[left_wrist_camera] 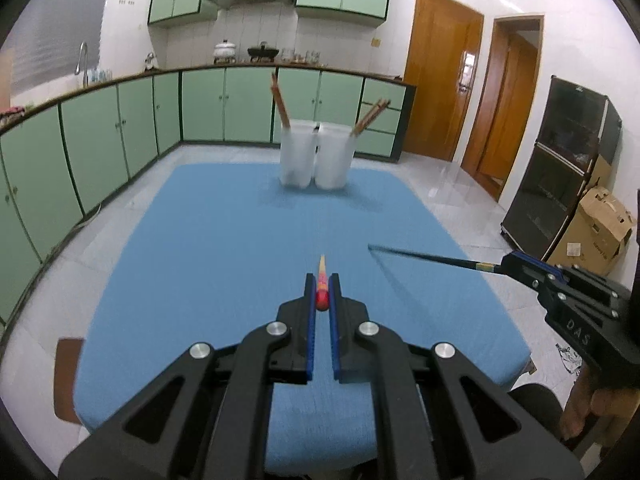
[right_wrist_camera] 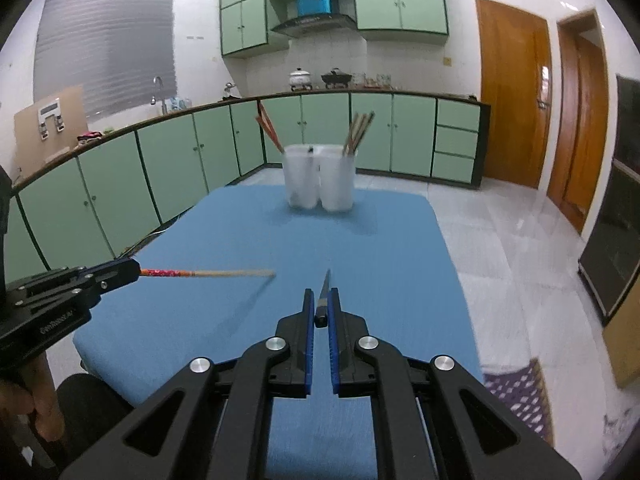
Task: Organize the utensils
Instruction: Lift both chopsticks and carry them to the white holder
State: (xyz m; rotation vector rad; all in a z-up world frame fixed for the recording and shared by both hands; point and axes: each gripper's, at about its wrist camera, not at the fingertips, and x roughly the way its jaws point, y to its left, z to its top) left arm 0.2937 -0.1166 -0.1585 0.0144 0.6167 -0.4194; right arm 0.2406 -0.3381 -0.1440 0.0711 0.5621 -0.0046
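Left gripper (left_wrist_camera: 322,280): clamping the red-ended pale wooden chopstick (left_wrist_camera: 321,276), low centre, above the blue cloth-covered table (left_wrist_camera: 208,248).
Right gripper (right_wrist_camera: 321,294): pinching a thin black chopstick (right_wrist_camera: 325,288), possibly metal.
Far centre: two white translucent cups (right_wrist_camera: 320,184) holding brown chopsticks (right_wrist_camera: 358,132).

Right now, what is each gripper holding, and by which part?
Left gripper pinches a wooden chopstick by its red patterned end. Right gripper pinches a black chopstick by its butt end.

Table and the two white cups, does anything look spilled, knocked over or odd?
Nothing stands out: both white cups stand upright, side by side on the blue table, chopsticks leaning inside, nothing spilled.
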